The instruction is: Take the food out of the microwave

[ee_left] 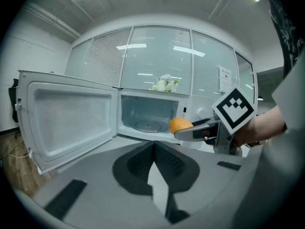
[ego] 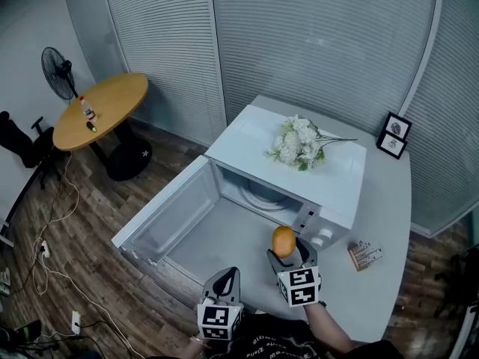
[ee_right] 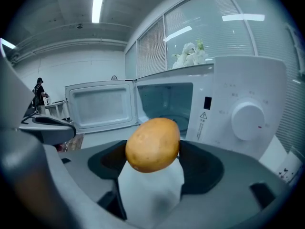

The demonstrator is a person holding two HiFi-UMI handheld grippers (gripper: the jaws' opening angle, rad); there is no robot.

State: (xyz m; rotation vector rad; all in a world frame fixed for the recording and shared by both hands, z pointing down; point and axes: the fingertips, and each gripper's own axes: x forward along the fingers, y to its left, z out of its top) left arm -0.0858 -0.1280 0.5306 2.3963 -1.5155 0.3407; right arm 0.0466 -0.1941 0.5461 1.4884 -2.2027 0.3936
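Appliance: white box-shaped microwave oven (ego: 247,137), standing on a pale grey surface (ego: 389,223).
Door: white hinged microwave door (ego: 165,219), swung fully open to the left, with its inner face showing.
Cavity: the round glass turntable (ego: 262,194) lies bare inside.
Task item: round orange-brown piece of food (ee_right: 152,144), smooth-skinned, possibly a potato. It is outside the cavity, in front of the microwave's right front corner and near the control panel.
Right hand-held gripper (ee_right: 152,152): clamped on the piece of food, one jaw on each side. The food sits at the jaw tips, and the left gripper view shows it held above the surface.
Left hand-held gripper (ee_left: 153,149): jaws pressed together with nothing between them. It is low in front of the open door, to the left of the right hand-held gripper and apart from it.
Control panel: round white dial (ee_right: 247,120) on the microwave's right front face.
On top of the appliance: bunch of white artificial flowers (ego: 296,142), lying on its side.
On the surface: small black-framed picture (ego: 394,134) behind the microwave on its right, and a small printed cardboard pack (ego: 365,254) just right of the control panel.
Surroundings: round wooden side table (ego: 105,107) to the left, well apart from the microwave, with a black standing fan (ego: 56,66) beyond it.
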